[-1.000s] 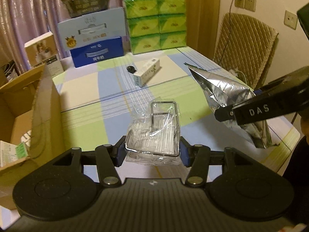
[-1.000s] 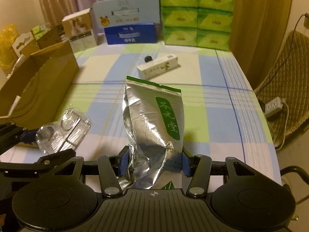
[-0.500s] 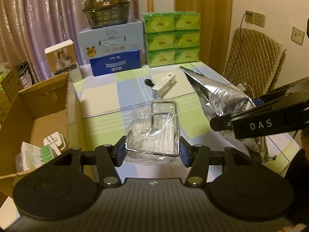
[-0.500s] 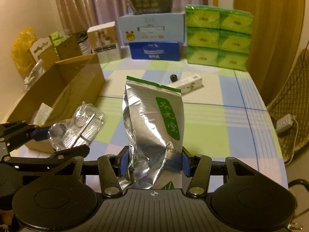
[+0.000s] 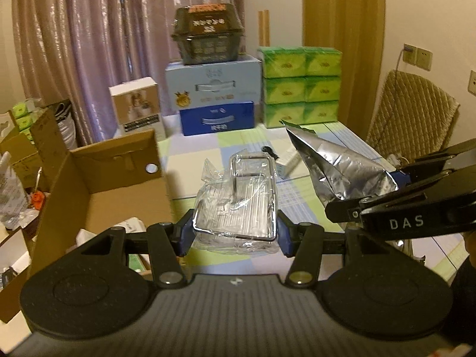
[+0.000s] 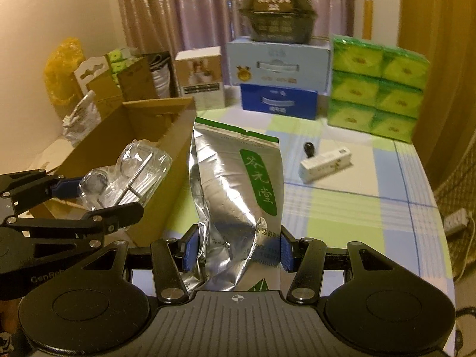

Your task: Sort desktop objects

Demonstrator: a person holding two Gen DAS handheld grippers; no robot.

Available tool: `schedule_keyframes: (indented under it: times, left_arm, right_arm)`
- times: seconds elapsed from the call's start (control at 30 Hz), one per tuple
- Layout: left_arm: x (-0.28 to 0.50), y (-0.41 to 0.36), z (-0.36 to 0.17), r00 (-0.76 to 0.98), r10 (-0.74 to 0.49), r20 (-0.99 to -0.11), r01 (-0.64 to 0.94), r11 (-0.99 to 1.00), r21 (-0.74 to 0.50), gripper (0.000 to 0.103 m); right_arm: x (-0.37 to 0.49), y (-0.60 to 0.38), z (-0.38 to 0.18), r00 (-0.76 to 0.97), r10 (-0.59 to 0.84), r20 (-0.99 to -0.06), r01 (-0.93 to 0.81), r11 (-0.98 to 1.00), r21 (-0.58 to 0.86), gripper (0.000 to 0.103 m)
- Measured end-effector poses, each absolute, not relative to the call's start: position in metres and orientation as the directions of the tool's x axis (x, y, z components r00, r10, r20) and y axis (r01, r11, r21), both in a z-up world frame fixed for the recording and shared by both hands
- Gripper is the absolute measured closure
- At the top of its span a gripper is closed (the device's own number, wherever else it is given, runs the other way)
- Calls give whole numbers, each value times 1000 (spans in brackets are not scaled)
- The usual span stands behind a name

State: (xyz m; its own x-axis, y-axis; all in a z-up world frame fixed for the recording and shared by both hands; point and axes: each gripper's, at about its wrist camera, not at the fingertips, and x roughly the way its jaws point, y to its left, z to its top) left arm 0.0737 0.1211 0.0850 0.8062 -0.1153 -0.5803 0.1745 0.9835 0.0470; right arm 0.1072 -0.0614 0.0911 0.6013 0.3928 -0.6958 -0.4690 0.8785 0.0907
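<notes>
You had both tools loaded. Your left gripper (image 5: 235,233) was clamped on the clear-wrapped packet (image 5: 238,205), carried above the table edge just beside the open cardboard box (image 5: 98,184). Your right gripper (image 6: 236,251) was pinched on the lower part of the foil pouch (image 6: 238,190), held upright over the checked tablecloth (image 6: 342,208).

Handling, as a judgement: the packet looked light, its film slippery and crinkly, with a stiff wire frame inside; grip across that frame, not the loose film. The pouch seemed soft and crushable and its top may flop; hold low, where it is fullest.

Hard to make out: what the packet actually contained, and most of the box floor. A white carton (image 6: 325,163) and small dark object (image 6: 309,148) stayed on the cloth.
</notes>
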Motion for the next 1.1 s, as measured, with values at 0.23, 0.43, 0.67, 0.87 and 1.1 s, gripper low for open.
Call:
schedule_keyframes:
  times: [0.23,0.43,0.67,0.87,1.1]
  left_arm:
    - [71,151,93,816,-80,-572,132,990,50,54]
    - [76,198,98,823,-11,-567,50,997,53,54]
    - [86,255,101,819,89,-567,-48,995,87,54]
    - [99,289,98,804,137,-579,-86,990,115,54]
    - [118,305,84,783,134,-608,-83,990,112,54]
  right_arm:
    - [111,-30,96,584,430,-688,-513,853,98,53]
    - [121,2,104,561,480,-674,-559,820,119,53]
    - [140,55,116,511,556,-656,-621,766,166,53]
    - [160,96,114,465,592,-658,-637,740,215,53]
    - [185,124,97,423,598,-681,-617,740,268,53]
